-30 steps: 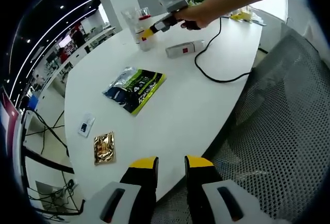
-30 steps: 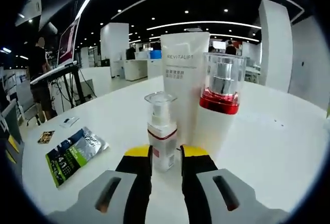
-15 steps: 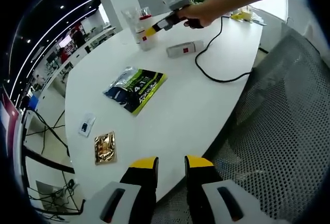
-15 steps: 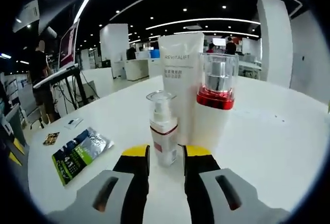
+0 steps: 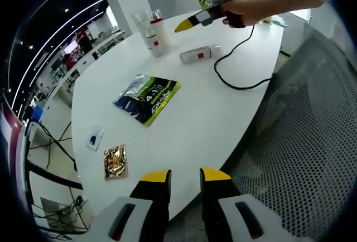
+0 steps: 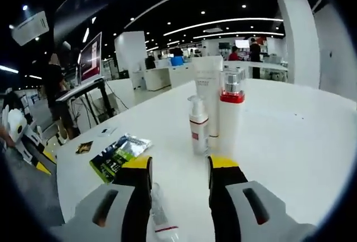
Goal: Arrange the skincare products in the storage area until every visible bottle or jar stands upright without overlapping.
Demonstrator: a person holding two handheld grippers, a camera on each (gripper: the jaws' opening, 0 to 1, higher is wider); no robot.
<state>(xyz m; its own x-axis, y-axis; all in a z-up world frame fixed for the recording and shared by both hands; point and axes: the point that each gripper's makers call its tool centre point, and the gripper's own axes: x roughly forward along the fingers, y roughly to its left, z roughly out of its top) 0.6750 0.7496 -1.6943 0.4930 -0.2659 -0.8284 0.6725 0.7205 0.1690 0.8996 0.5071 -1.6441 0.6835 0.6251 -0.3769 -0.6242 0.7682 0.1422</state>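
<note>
Three skincare products stand upright at the far end of the white table [image 5: 212, 114]: a small pump bottle [image 6: 198, 133], a taller bottle with a red collar [image 6: 230, 120] and a white tube [image 6: 206, 94] behind them. The left gripper view has them as a cluster [image 5: 150, 30]. A clear bottle with a red label [image 5: 199, 54] lies on its side; it appears low between my right jaws as the lying bottle [image 6: 159, 217]. My right gripper [image 6: 178, 169] is open, held by a hand above the table, apart from all of them. My left gripper [image 5: 184, 189] is open at the near table edge.
A green foil packet [image 5: 146, 96], a gold sachet [image 5: 113, 161] and a small white card [image 5: 93, 138] lie on the table. A black cable [image 5: 234, 80] loops past the lying bottle. A grey mesh chair [image 5: 301, 141] stands on the right.
My right gripper has drawn back and up from the small pump bottle that stood between its jaws, and the jaws have spread wider. The lying bottle now shows beneath it. The left gripper has stayed put.
</note>
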